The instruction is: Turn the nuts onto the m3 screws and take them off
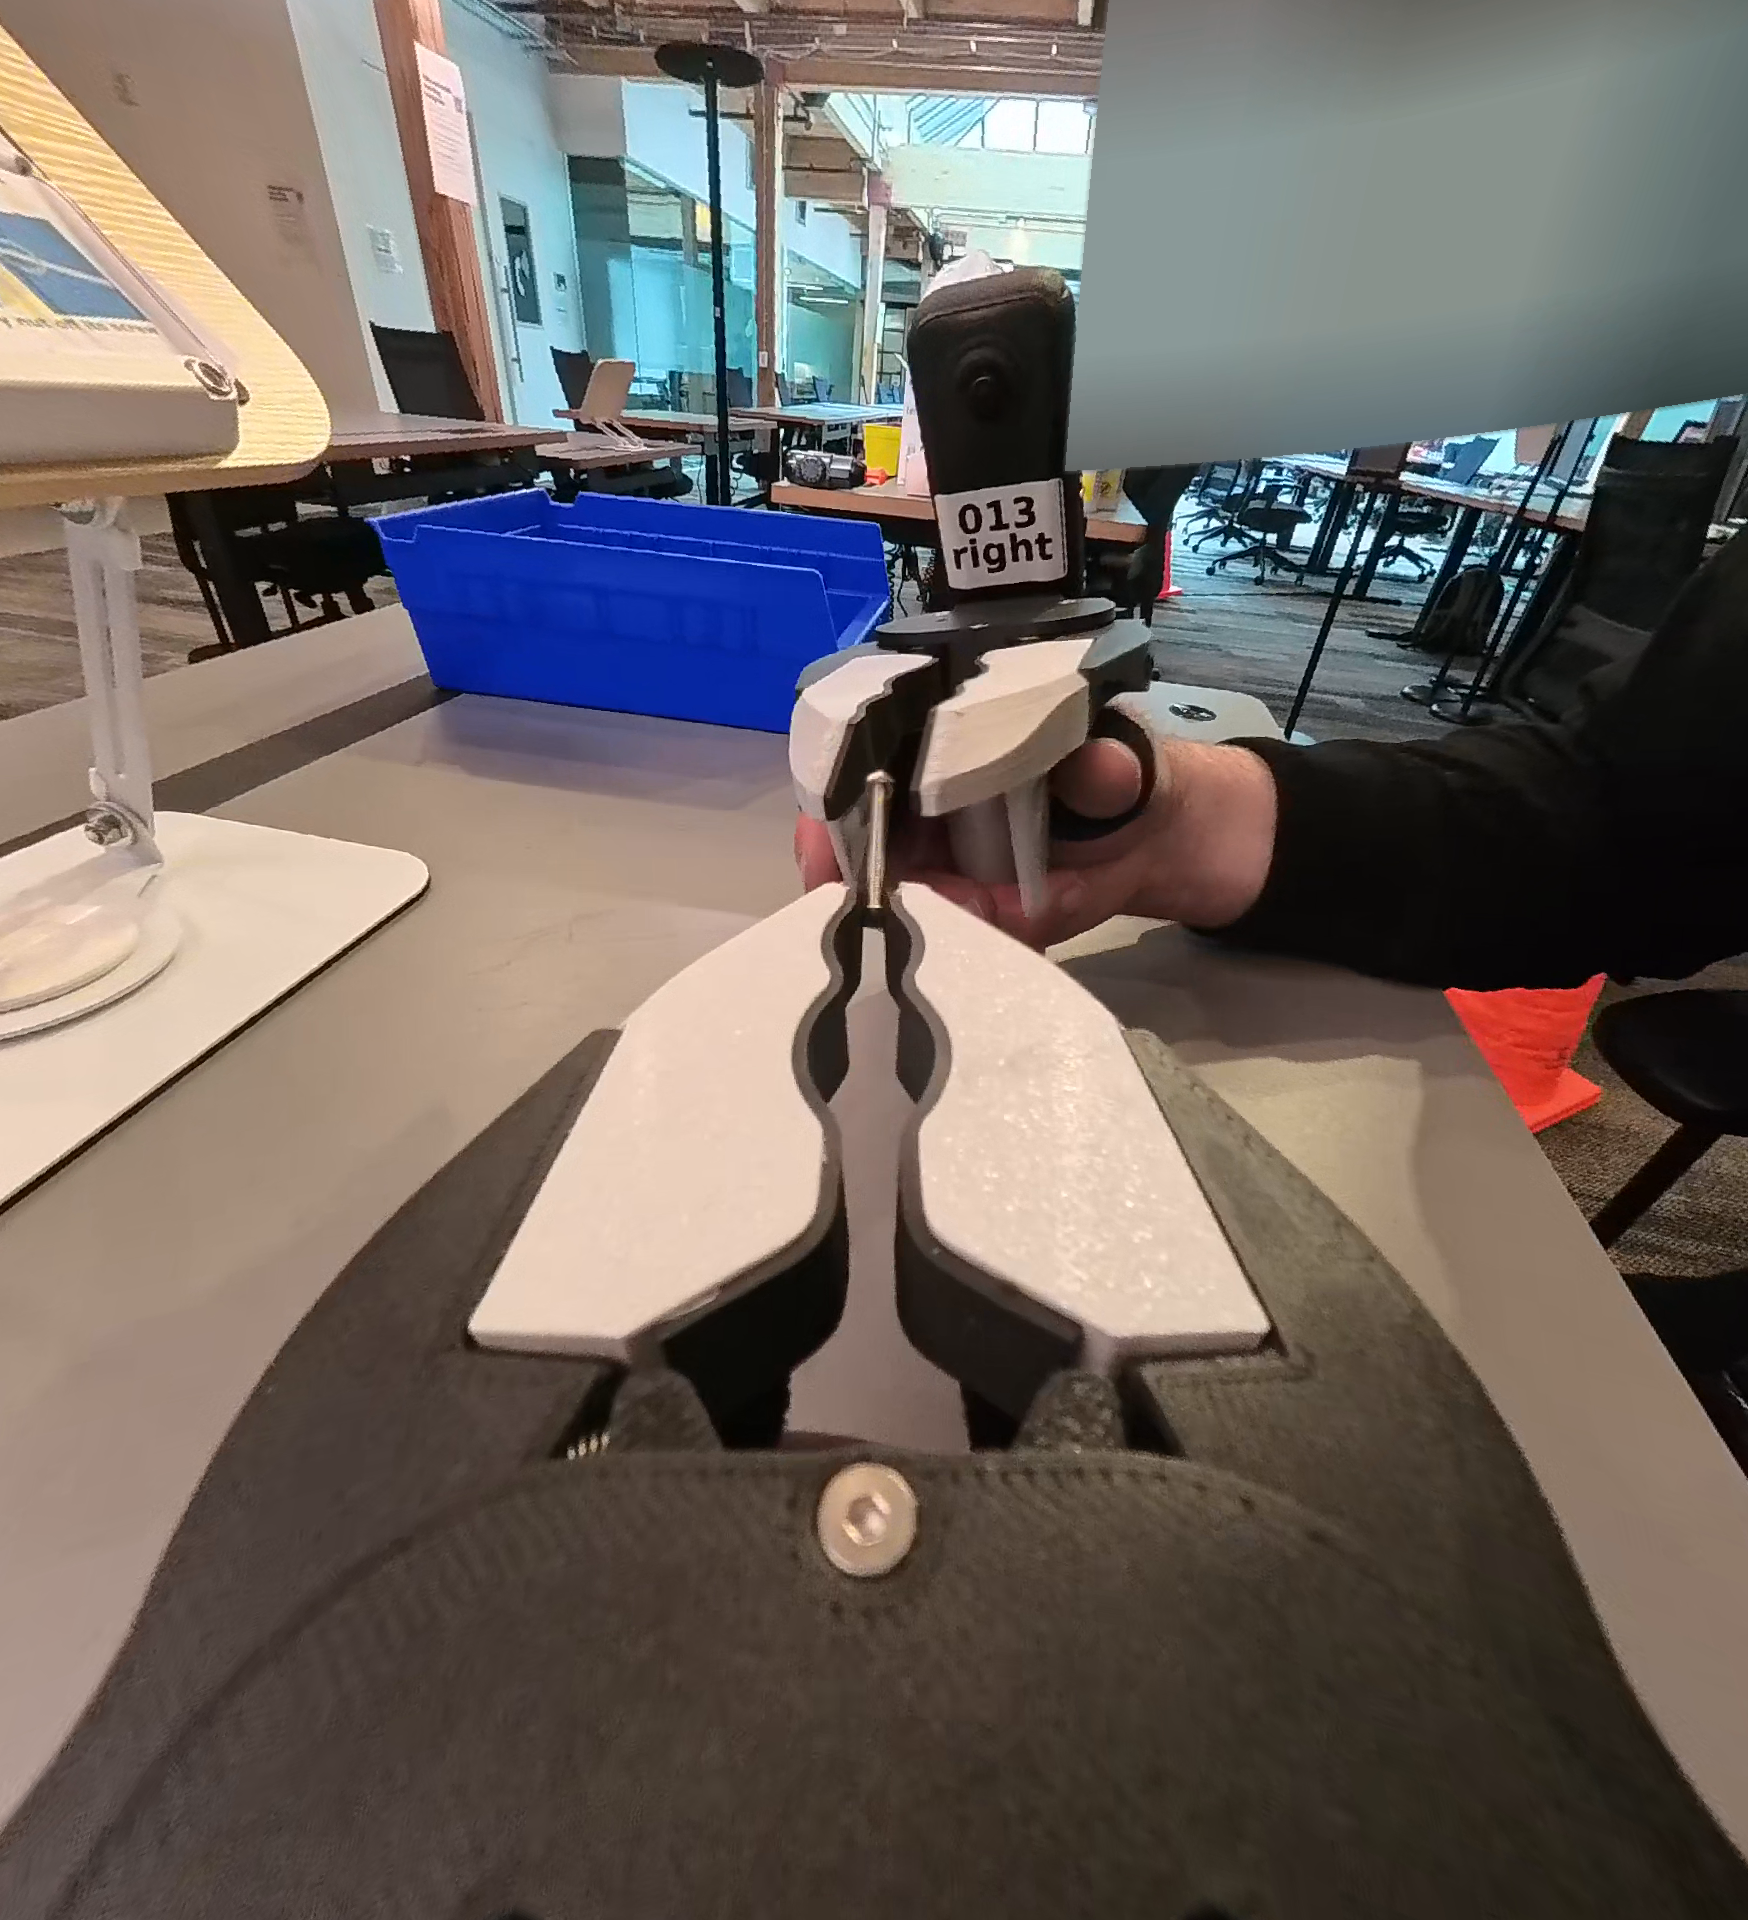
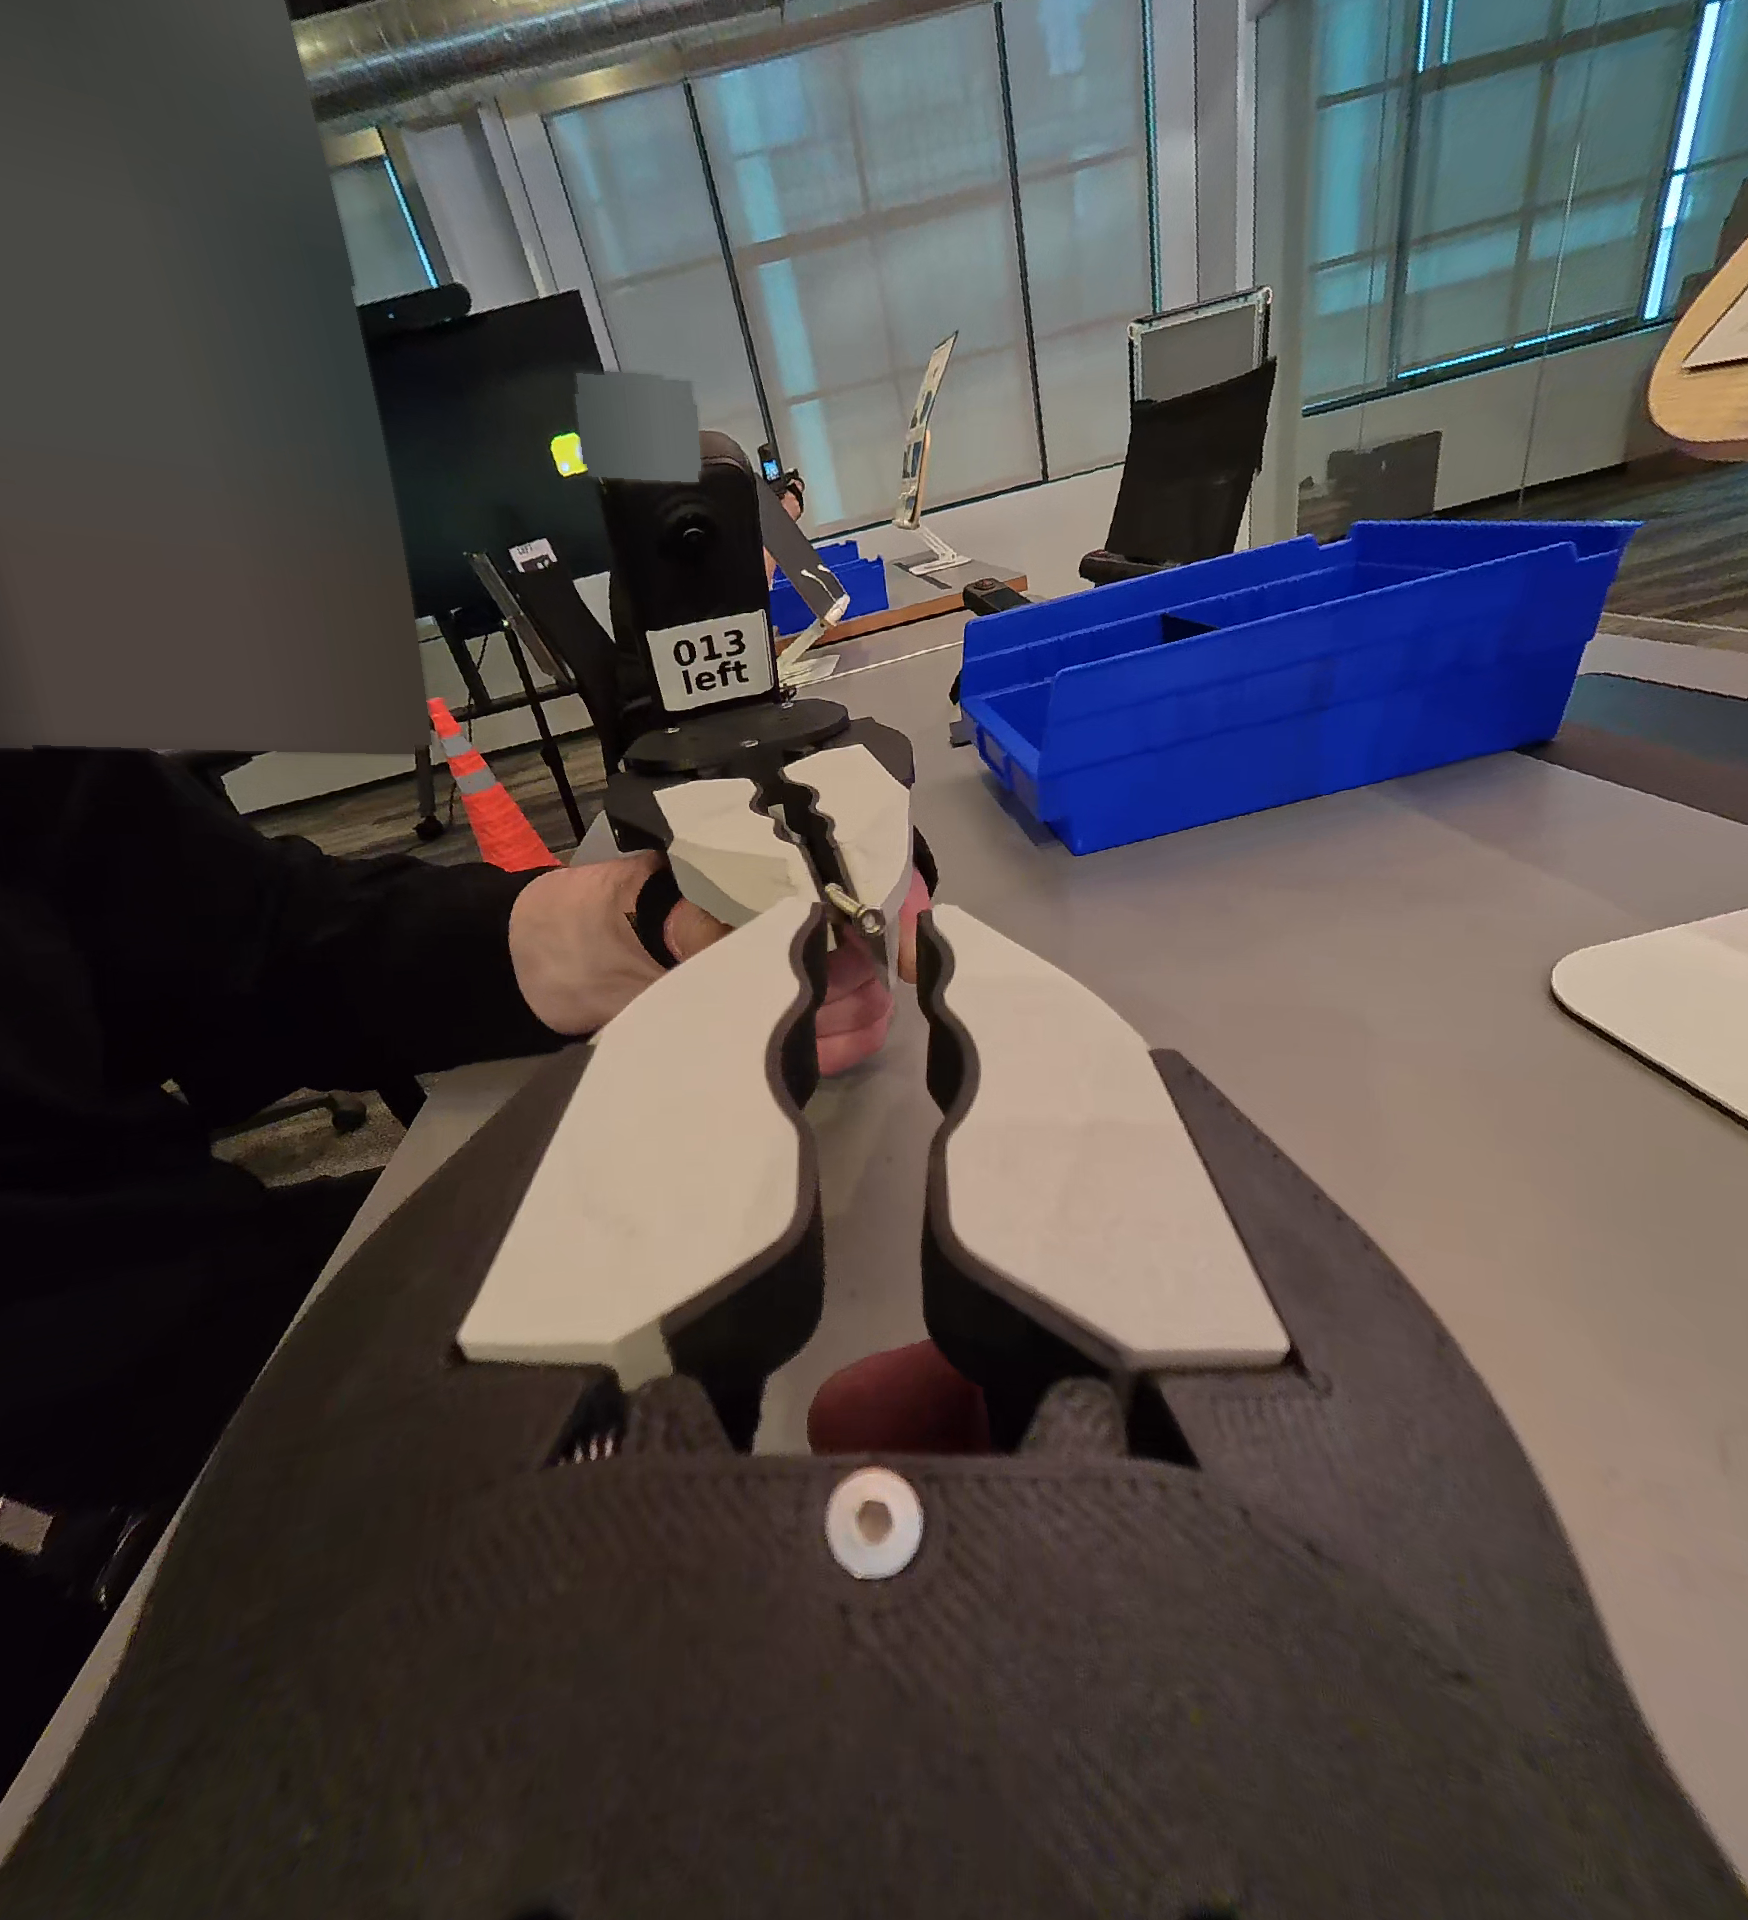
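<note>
L gripper fingers nipped on screw, held above bench, well clear of blue bin. R gripper fingers narrowly apart around screw head; contact unclear.

The two grippers face each other above the table, the left gripper pinching the screw whose head reaches the parted right gripper; the bin lies behind, the stand left.
</note>
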The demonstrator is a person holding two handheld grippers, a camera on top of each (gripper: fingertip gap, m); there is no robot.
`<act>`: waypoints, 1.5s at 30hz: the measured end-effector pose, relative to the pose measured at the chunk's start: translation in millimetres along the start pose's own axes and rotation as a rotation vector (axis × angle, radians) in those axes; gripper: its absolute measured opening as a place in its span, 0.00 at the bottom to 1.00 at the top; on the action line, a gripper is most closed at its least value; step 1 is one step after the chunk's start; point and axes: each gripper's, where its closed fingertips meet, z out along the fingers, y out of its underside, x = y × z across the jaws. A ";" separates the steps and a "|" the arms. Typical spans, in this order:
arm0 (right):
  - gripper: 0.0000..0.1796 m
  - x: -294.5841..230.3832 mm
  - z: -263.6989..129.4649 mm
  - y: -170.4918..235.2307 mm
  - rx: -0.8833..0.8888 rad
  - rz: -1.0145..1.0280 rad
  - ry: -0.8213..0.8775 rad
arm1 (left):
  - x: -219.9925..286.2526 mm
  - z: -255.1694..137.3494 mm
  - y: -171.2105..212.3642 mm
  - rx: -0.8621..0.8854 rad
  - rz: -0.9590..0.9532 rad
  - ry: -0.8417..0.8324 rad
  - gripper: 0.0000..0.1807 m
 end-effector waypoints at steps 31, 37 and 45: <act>0.03 11.9 2.0 11.0 -0.103 -0.136 0.128 | -16.1 0.6 15.4 -0.164 0.257 -0.191 0.02; 0.03 14.1 2.9 12.8 -0.122 -0.170 0.161 | -20.6 0.0 17.3 -0.185 0.284 -0.228 0.02; 0.03 13.8 2.5 17.5 -0.184 -0.278 0.196 | -23.2 -0.1 22.1 -0.231 0.344 -0.256 0.02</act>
